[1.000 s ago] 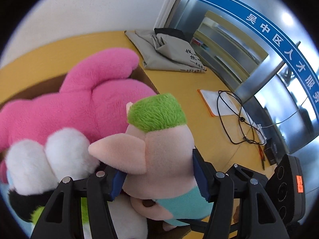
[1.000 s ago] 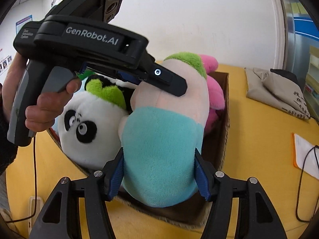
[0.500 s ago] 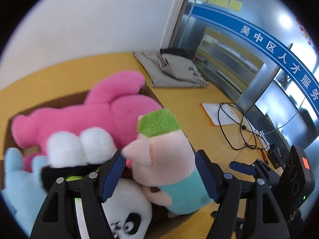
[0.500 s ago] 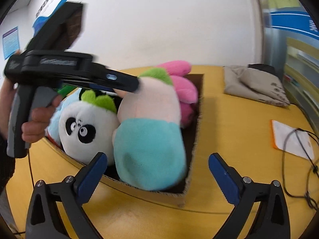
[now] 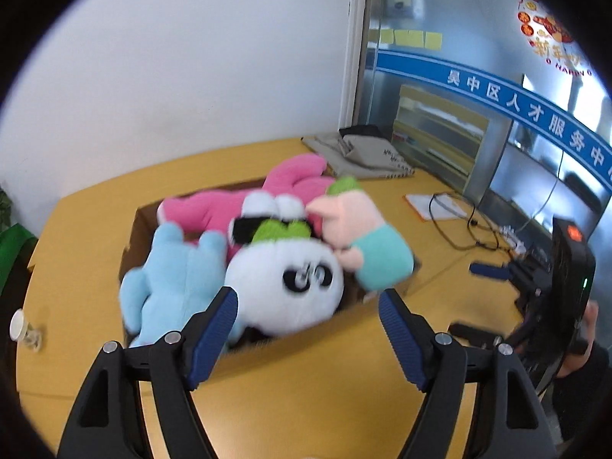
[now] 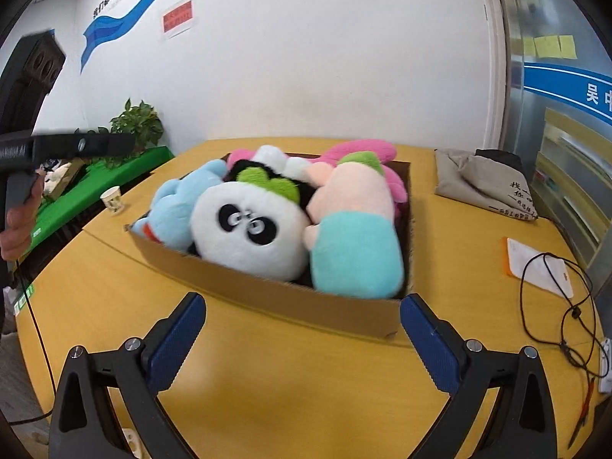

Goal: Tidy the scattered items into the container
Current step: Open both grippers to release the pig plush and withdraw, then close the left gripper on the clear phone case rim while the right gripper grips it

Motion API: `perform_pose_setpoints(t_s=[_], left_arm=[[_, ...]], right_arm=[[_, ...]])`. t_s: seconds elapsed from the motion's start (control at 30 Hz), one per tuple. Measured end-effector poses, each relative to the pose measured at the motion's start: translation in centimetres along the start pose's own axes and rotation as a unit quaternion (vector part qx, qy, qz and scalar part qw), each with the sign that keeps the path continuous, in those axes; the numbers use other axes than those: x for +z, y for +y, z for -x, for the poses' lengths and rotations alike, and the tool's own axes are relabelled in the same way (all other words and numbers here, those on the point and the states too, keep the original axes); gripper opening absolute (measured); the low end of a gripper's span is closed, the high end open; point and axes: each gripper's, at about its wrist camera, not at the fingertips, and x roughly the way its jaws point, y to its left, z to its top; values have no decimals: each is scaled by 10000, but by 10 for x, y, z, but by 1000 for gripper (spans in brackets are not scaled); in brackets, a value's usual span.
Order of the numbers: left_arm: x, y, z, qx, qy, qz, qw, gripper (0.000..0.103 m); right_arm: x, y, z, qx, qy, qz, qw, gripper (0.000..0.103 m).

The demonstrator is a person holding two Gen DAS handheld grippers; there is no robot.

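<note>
A shallow cardboard box (image 6: 275,294) (image 5: 267,348) on the yellow table holds several plush toys: a panda (image 6: 248,225) (image 5: 283,283), a pink pig in a teal shirt (image 6: 355,229) (image 5: 367,241), a light blue toy (image 6: 172,210) (image 5: 172,275) and a pink toy (image 6: 367,151) (image 5: 244,199). My left gripper (image 5: 308,329) is open and empty, in front of the box. My right gripper (image 6: 302,344) is open and empty, back from the box's near wall. The right gripper also shows in the left wrist view (image 5: 493,269).
A grey cloth bag (image 6: 482,183) lies at the back right. A paper with an orange edge (image 6: 539,267) and a black cable (image 6: 554,298) lie to the right. A paper cup (image 6: 113,201) stands at the left, with a potted plant (image 6: 137,122) behind.
Both grippers let go of the pig plush, opened wide and pulled back from the box. The pig now lies in the box beside the panda.
</note>
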Motion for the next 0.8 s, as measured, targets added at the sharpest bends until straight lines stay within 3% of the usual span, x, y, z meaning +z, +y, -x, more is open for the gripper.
perform_pose_setpoints(t_s=[0.33, 0.47, 0.63, 0.8], left_arm=[[-81, 21, 21, -43, 230, 773, 9967, 76], [-115, 28, 6, -52, 563, 966, 9937, 76], [-152, 33, -9, -92, 891, 1255, 9880, 76], [-179, 33, -20, -103, 1183, 1213, 9855, 76]], right_arm=[[-23, 44, 29, 27, 110, 417, 9991, 103], [-56, 68, 24, 287, 551, 588, 9963, 103], [-107, 104, 2, 1006, 1280, 592, 9849, 103], [-132, 125, -9, 1107, 1615, 692, 9782, 103]])
